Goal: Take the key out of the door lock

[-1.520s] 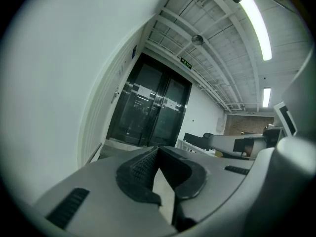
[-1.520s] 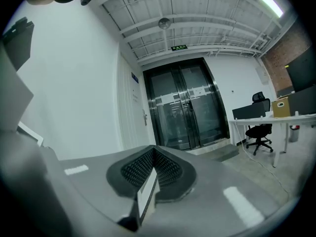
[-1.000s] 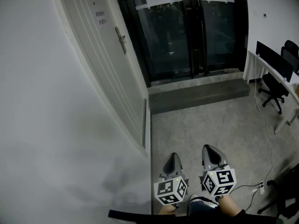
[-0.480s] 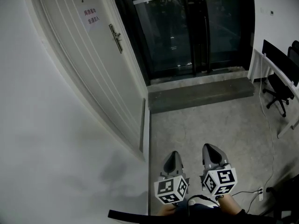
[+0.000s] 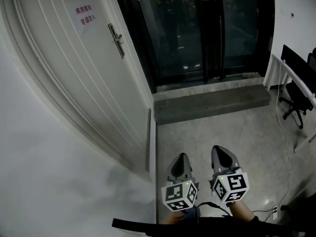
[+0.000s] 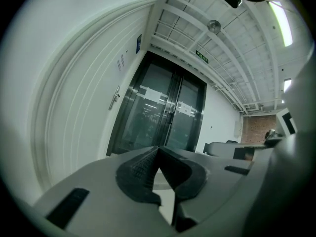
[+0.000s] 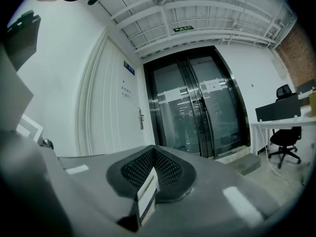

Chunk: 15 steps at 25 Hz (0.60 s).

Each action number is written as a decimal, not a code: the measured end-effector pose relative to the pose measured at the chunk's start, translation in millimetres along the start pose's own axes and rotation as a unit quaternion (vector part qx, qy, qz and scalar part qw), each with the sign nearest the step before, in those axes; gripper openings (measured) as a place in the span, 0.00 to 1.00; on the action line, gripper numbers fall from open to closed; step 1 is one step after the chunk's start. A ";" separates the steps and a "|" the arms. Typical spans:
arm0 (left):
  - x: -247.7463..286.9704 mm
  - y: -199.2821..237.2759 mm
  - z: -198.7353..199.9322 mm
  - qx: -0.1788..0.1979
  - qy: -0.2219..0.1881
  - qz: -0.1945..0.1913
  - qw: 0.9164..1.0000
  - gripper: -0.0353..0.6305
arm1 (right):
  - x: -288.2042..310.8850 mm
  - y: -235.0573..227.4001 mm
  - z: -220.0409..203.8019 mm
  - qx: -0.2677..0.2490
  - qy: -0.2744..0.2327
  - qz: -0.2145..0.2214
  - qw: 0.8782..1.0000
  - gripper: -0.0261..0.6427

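Closing on the white door (image 5: 59, 73); key not yet reached.
The door looms larger than a second ago. Its handle plate (image 5: 116, 39) is well ahead, the key there too small to make out. Left gripper (image 5: 181, 158) and right gripper (image 5: 220, 151) are held low, jaws together, empty.

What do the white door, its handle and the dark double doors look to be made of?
White door: probably painted wood or board; matte white with moulded grooves.
Handle: metal, likely brushed; dull grey sheen, but too small to be sure.
Double doors: glass panes in dark metal frames; the panes show reflections and glossy dark surfaces.
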<state>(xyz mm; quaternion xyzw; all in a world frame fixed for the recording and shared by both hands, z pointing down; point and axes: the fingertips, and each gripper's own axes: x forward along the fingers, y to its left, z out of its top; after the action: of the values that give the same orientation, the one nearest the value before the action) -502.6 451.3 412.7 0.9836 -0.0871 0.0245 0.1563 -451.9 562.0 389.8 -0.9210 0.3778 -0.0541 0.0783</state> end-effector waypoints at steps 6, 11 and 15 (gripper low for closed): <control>78.8 48.7 30.8 0.006 -0.004 0.002 1.000 0.05 | 90.7 -12.6 14.3 -0.001 -0.007 -0.021 1.000 0.04; 130.5 65.5 26.2 0.000 0.012 -0.007 1.000 0.05 | 137.3 -28.3 7.3 0.001 0.007 -0.037 0.999 0.04; 169.8 70.6 21.6 -0.003 0.023 -0.014 1.000 0.05 | 174.9 -42.4 3.3 0.000 0.017 -0.037 0.999 0.04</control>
<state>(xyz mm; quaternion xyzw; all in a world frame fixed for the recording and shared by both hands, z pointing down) -347.8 350.7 426.4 0.9834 -0.0698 0.0449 0.1615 -298.3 469.0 401.4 -0.9332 0.3447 -0.0728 0.0702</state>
